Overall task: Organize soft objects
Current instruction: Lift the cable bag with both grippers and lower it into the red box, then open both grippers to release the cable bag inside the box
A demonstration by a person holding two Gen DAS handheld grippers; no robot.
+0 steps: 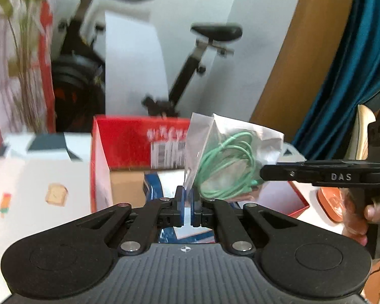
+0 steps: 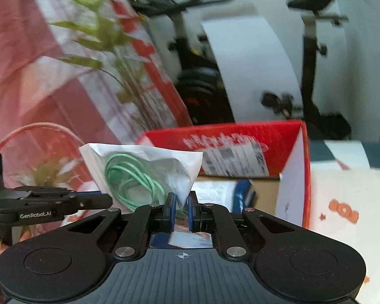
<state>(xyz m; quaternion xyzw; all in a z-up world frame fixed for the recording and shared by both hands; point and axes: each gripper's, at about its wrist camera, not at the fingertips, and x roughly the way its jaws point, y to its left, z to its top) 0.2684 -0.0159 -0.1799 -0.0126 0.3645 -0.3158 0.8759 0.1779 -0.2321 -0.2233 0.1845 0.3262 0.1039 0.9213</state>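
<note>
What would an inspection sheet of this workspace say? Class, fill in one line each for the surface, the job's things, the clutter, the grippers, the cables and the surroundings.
Surface: white cloth printed with small food pictures.
Job's things: clear plastic bag holding a coiled green cord, held up above the red box.
Clutter: open red box with a shipping label; blue and white packets inside, blurred.
Grippers: left gripper shut on one bag corner; right gripper shut on another.
Cables: only the green cord inside the bag.
Surroundings: exercise bike, green plant, wooden door, blue curtain, a hand on the right gripper's handle.
</note>
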